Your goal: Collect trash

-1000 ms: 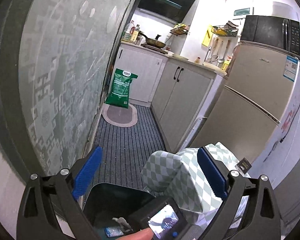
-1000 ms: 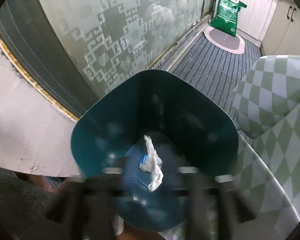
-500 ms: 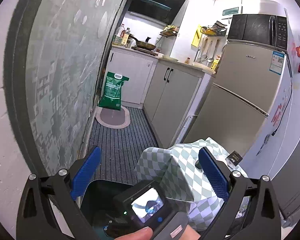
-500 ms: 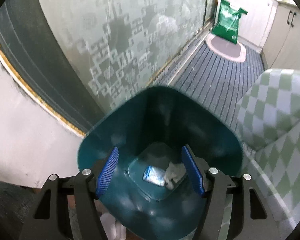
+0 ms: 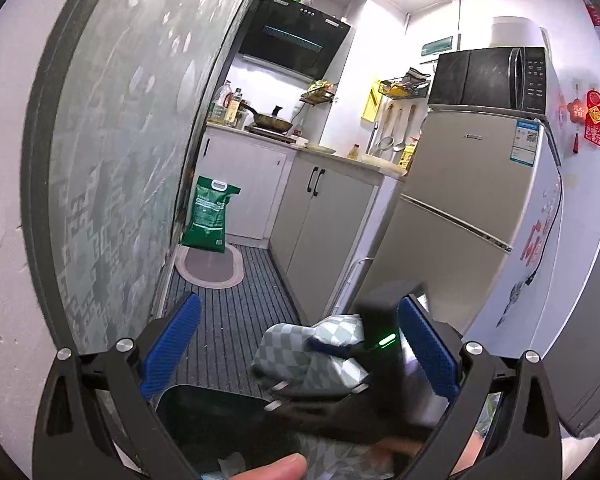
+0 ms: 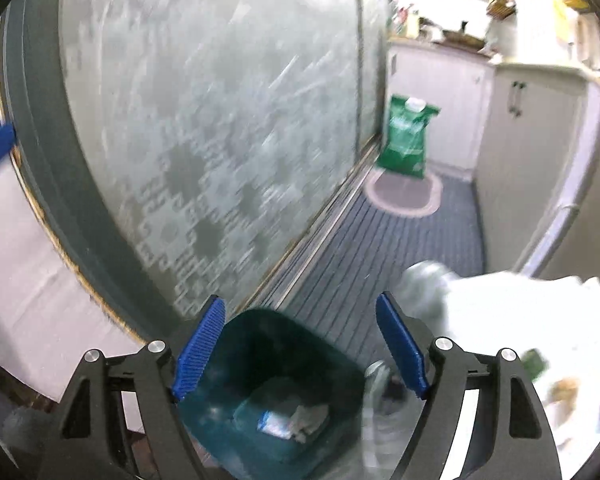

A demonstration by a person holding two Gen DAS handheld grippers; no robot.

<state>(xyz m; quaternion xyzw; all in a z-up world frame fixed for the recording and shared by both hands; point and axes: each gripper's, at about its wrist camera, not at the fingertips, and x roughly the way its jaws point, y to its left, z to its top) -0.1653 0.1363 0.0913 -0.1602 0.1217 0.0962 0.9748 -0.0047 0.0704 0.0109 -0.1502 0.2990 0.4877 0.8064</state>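
While blur smears the bin's trash, both tongs gape empty (right widening, left)

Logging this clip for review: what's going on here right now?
A person is collecting trash in a narrow kitchen with two handheld grippers. The right gripper is above the teal bin, jaws opening with nothing between them; a crumpled tissue and a small blue-and-white wrapper lie at the bin's bottom. The left gripper is open and empty beside it.
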